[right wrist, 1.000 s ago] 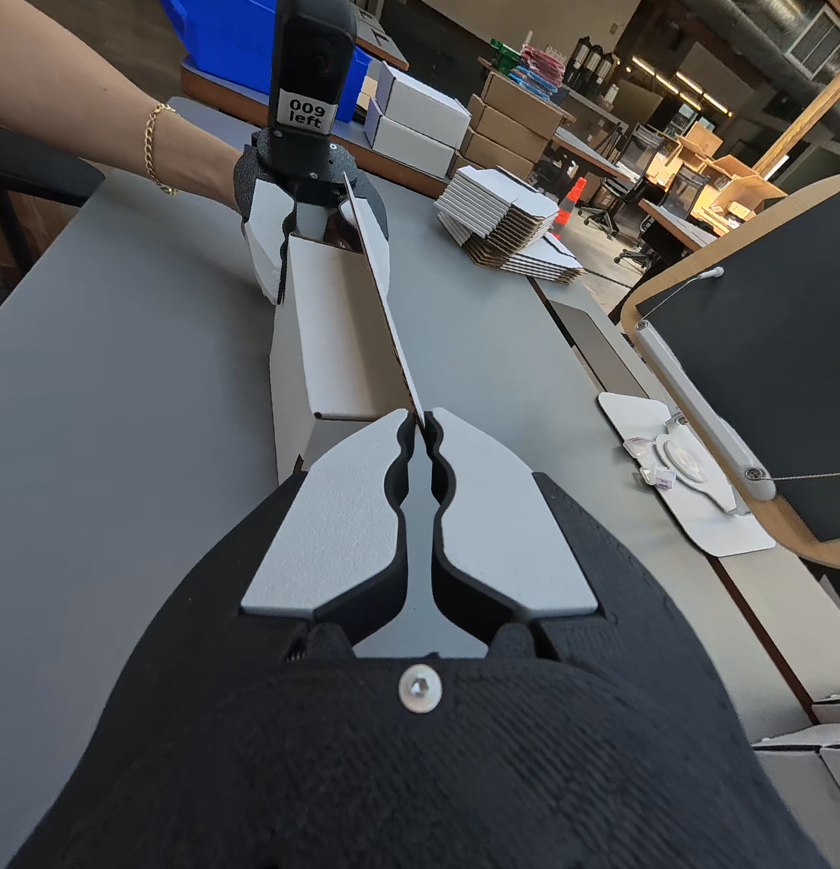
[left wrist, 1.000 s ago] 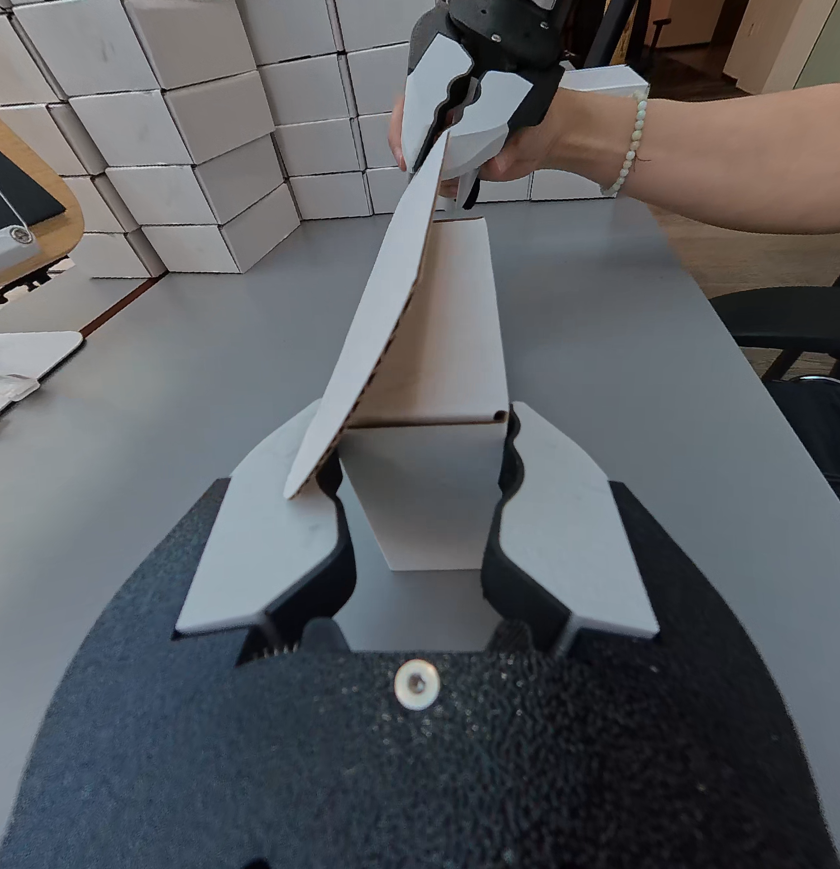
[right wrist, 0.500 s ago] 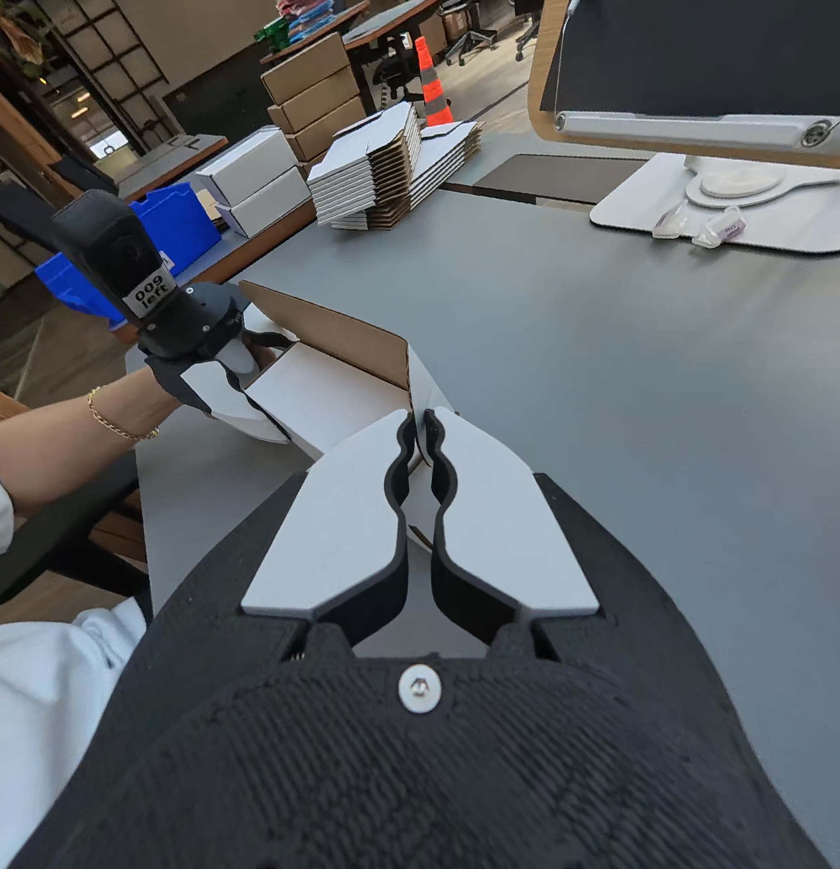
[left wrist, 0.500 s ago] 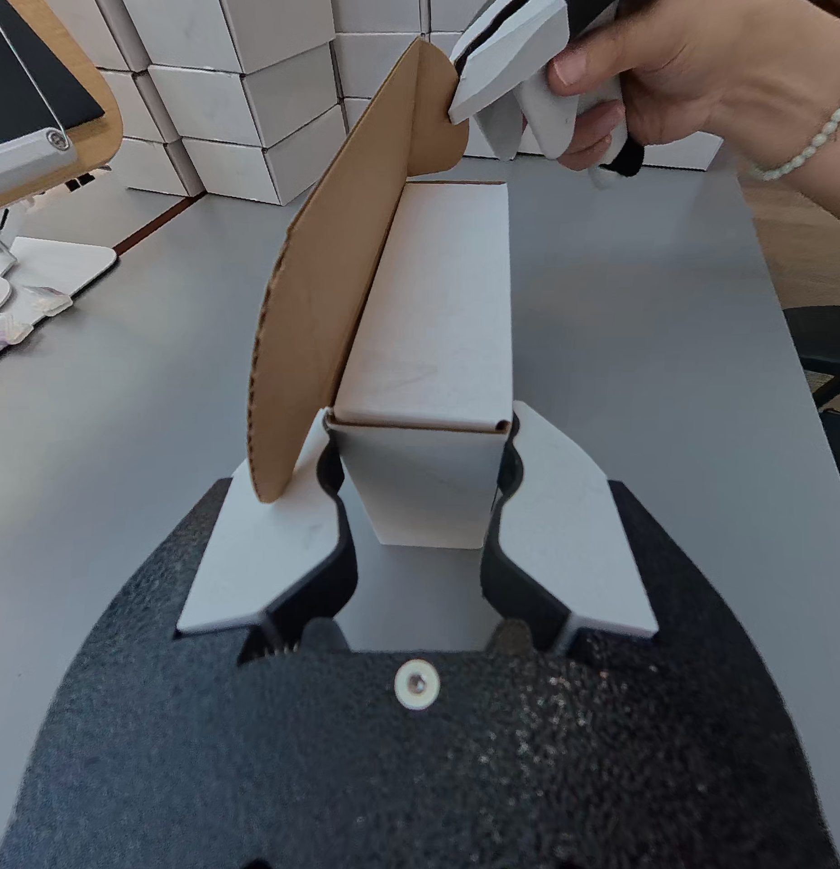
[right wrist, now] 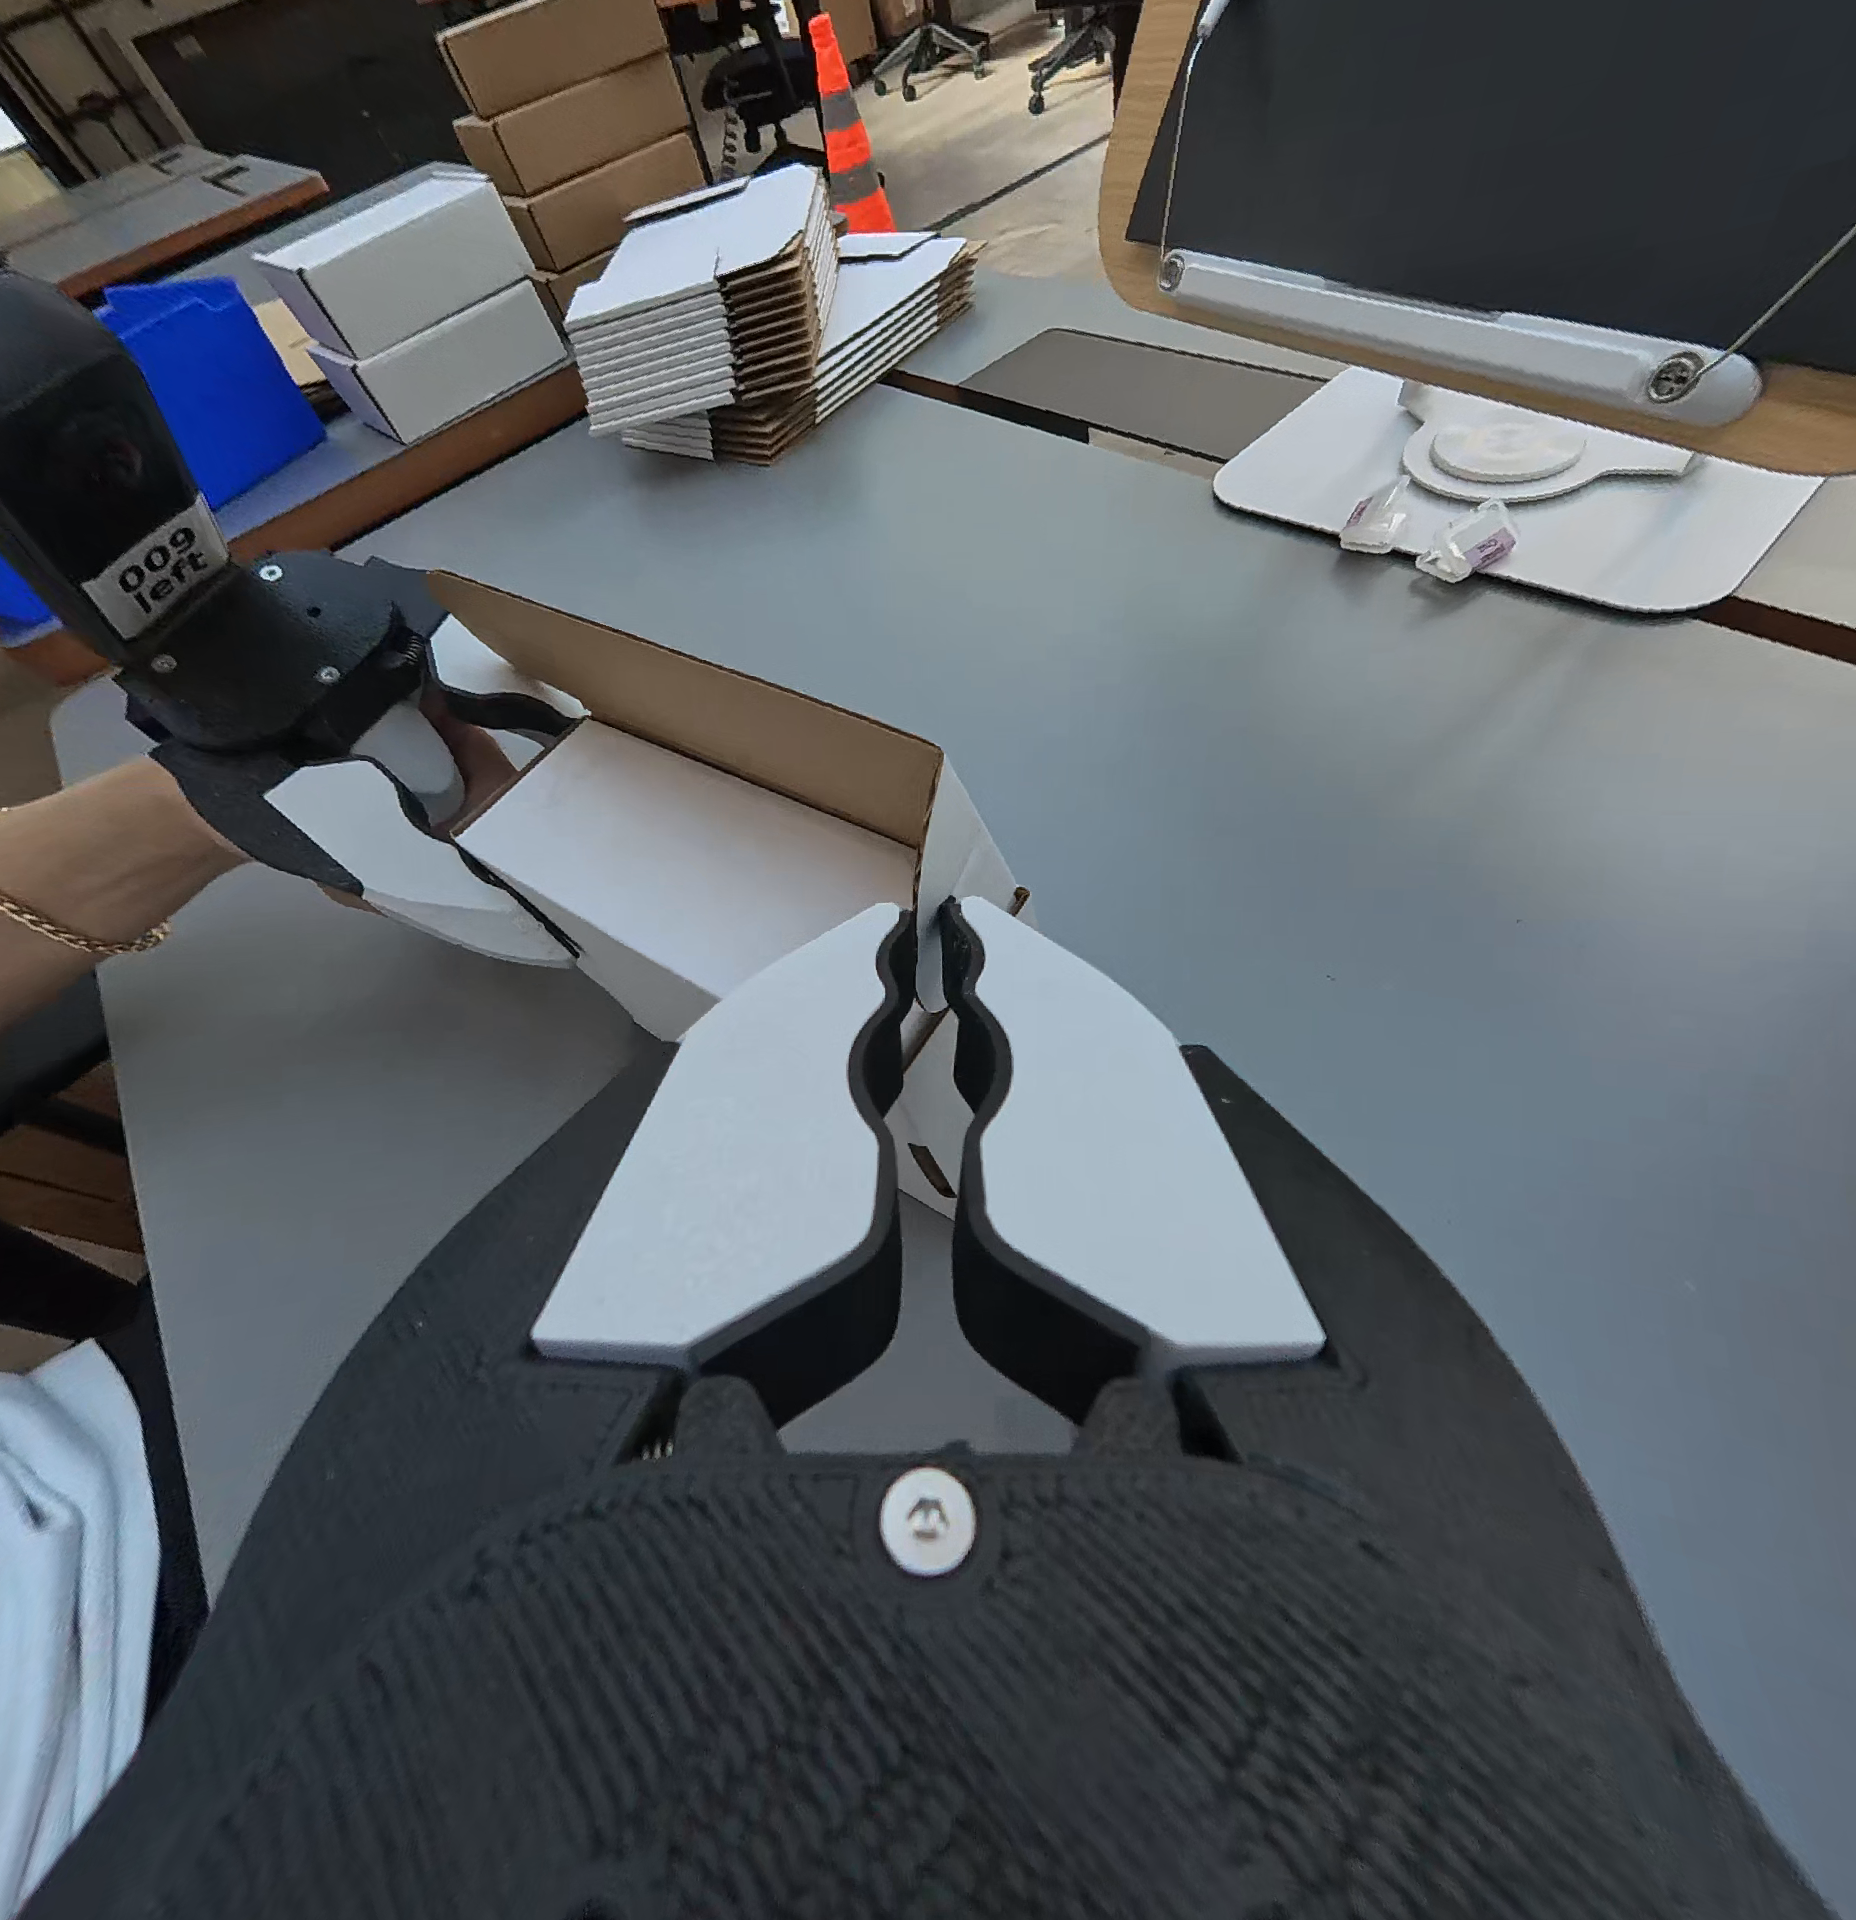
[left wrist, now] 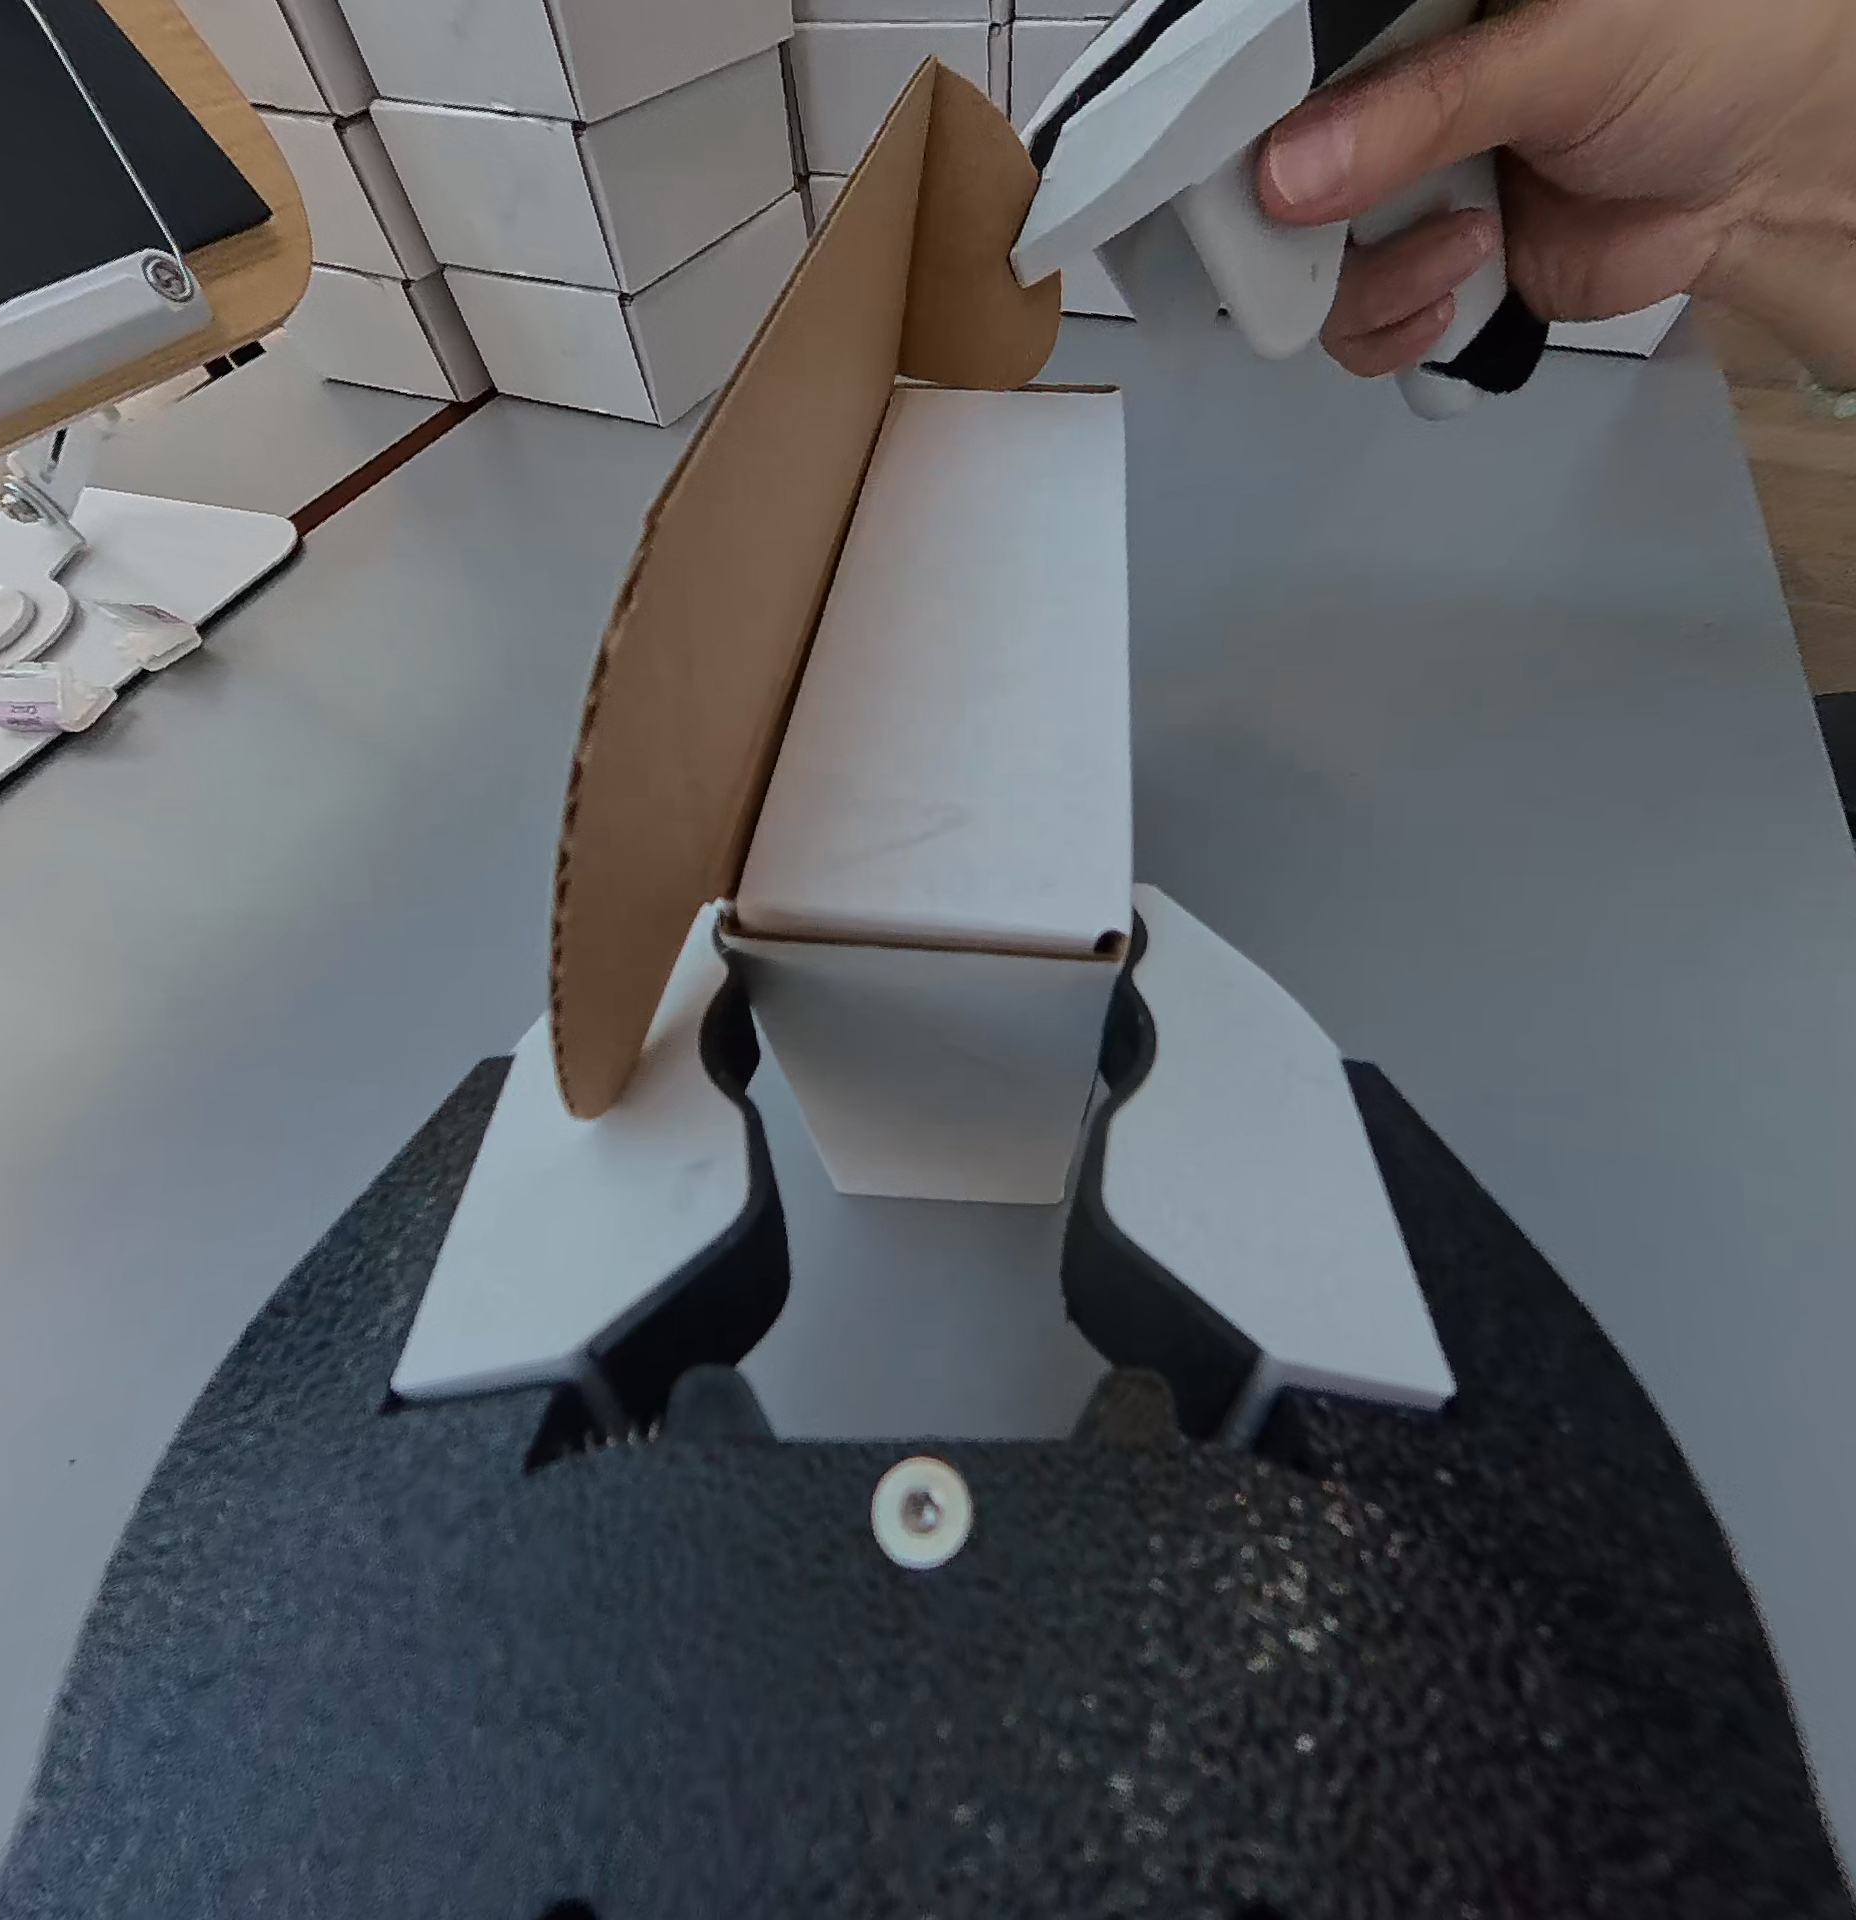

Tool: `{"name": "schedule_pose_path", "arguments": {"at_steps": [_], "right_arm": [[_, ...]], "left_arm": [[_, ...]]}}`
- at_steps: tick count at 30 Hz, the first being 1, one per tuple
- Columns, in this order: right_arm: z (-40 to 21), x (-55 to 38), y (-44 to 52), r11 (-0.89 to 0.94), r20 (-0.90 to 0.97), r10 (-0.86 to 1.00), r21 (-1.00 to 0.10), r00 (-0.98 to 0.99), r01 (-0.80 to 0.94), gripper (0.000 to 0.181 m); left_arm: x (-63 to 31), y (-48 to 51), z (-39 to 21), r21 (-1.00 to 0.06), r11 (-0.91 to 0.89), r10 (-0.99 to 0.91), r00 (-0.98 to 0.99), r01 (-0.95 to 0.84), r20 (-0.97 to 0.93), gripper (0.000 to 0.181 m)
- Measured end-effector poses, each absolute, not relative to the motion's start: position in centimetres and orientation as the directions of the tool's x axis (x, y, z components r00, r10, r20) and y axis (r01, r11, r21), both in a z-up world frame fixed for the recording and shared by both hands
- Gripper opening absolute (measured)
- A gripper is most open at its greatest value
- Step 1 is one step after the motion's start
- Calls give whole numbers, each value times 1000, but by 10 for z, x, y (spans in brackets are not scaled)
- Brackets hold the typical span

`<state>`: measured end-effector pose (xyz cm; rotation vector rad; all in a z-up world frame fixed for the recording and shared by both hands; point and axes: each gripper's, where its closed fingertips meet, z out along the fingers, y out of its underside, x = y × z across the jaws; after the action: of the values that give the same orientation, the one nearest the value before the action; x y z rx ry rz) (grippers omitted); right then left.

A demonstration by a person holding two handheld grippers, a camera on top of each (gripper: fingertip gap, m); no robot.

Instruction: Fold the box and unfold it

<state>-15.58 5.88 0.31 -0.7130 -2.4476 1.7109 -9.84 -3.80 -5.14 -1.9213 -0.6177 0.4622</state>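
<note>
A white box (left wrist: 945, 665) is lying lengthwise on a grey table (left wrist: 1423, 790), its near end sitting between the fingers of the left gripper (left wrist: 929, 997), which are closing on its two side walls. A long brown-lined flap (left wrist: 726, 644) is standing up along the box's left edge, tilting slightly outward, its rounded near corner overhanging the left finger. At the far end, the right gripper (left wrist: 1038, 244), carried by a hand (left wrist: 1589, 156), is pinching the flap's rounded ear between nearly closed fingers.

From the right wrist view, the right gripper (right wrist: 929, 935) is gripping that thin white ear (right wrist: 932, 971) at its tips, while the left gripper (right wrist: 456, 821) is holding the opposite end of the box (right wrist: 695, 862). Beyond the box, a pile of flat blanks (right wrist: 758, 322) is resting on the table (right wrist: 1423, 831), with a monitor stand (right wrist: 1506, 488) to the right. Folded white boxes (left wrist: 550, 177) are stacking up against the far edge in the left wrist view.
</note>
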Motion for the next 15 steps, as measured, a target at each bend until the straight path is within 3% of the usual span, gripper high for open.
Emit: {"name": "schedule_pose_path", "arguments": {"at_steps": [1, 6, 11, 15], "right_arm": [[3, -156, 59, 283, -191, 411, -903, -891, 324, 5], [3, -155, 59, 271, -218, 412, -898, -885, 348, 5], [1, -162, 58, 410, -53, 429, -878, -902, 247, 5], [0, -159, 59, 436, -50, 401, -868, -915, 239, 5]], "left_arm": [[-98, -38, -51, -913, -349, 605, 795, 210, -49, 65], [-98, -38, -51, -913, -350, 605, 794, 208, -52, 65], [-101, -36, -52, -912, -347, 618, 784, 217, -48, 65], [-101, -37, -52, -912, -342, 617, 786, 226, -37, 65]]}}
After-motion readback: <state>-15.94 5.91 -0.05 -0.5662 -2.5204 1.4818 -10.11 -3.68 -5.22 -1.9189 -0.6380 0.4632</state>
